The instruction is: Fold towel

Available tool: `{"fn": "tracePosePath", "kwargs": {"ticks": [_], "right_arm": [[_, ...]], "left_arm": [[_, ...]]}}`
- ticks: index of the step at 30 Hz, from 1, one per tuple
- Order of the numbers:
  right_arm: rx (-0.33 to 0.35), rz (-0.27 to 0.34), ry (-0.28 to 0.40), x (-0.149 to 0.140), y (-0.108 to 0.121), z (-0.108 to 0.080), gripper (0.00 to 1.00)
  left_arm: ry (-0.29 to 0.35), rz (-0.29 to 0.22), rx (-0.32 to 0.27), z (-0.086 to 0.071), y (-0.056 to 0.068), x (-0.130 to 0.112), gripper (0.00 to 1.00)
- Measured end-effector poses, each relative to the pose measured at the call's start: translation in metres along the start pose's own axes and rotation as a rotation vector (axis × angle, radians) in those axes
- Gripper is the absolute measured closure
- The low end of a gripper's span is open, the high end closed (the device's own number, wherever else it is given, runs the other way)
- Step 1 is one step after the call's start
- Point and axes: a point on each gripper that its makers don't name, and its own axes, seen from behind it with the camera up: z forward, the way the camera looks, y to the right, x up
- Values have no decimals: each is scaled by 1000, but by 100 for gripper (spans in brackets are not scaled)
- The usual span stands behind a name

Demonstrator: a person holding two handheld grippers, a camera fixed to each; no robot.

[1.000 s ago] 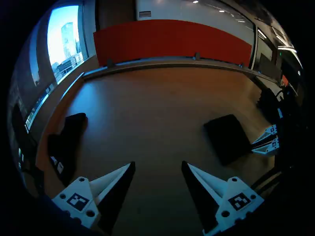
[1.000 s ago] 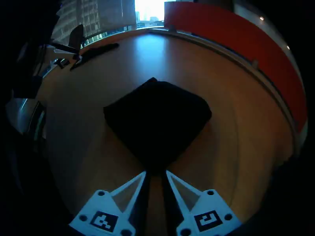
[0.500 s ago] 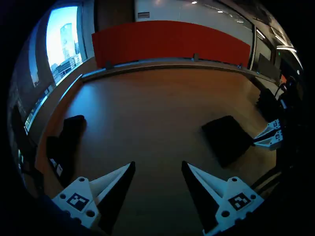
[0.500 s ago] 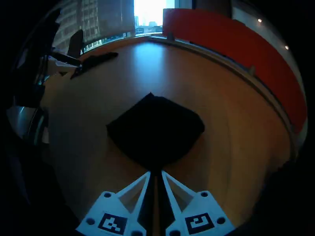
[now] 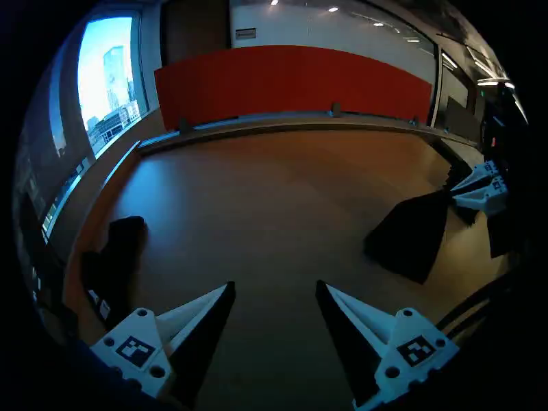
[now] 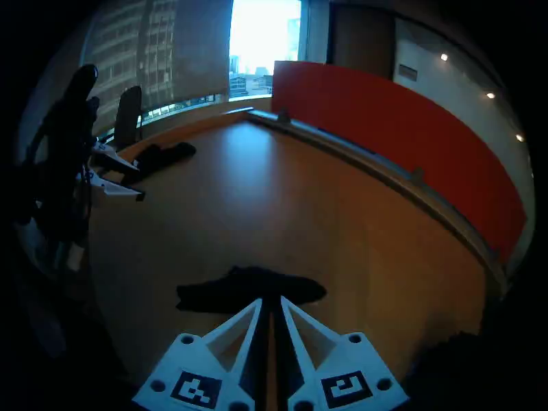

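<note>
A dark towel (image 5: 409,236) hangs off the wooden table (image 5: 274,185) at the right of the left gripper view, lifted by one corner, its lower edge still on the wood. My right gripper (image 5: 455,190) pinches that corner. In the right gripper view the towel (image 6: 233,291) lies edge-on just past my right gripper (image 6: 270,301), whose fingers are shut on it. My left gripper (image 5: 274,284) is open above bare table with nothing between its fingers. It appears again at the left of the right gripper view as the left gripper (image 6: 137,183), well away from the towel.
A second dark cloth (image 5: 113,257) lies near the table's left edge, seen also as the dark cloth (image 6: 164,154). A red partition (image 5: 294,82) runs along the far side. A chair (image 6: 128,113) stands by the windows. A person's dark sleeve (image 6: 61,157) is at the left.
My right gripper has risen with the towel's corner, so the towel that lay flat now hangs from it. The left gripper has stayed open and almost still.
</note>
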Motion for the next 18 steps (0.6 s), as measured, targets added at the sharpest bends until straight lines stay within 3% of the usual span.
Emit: {"fn": "tracePosePath", "kwargs": {"ticks": [6,18], "right_arm": [[-44,23,45,21,36,-26,95],[-172,54,59,17,130,-76,95]], "left_arm": [[11,3,-5,0,7,8,13],[21,12,0,0,18,22,13]]}}
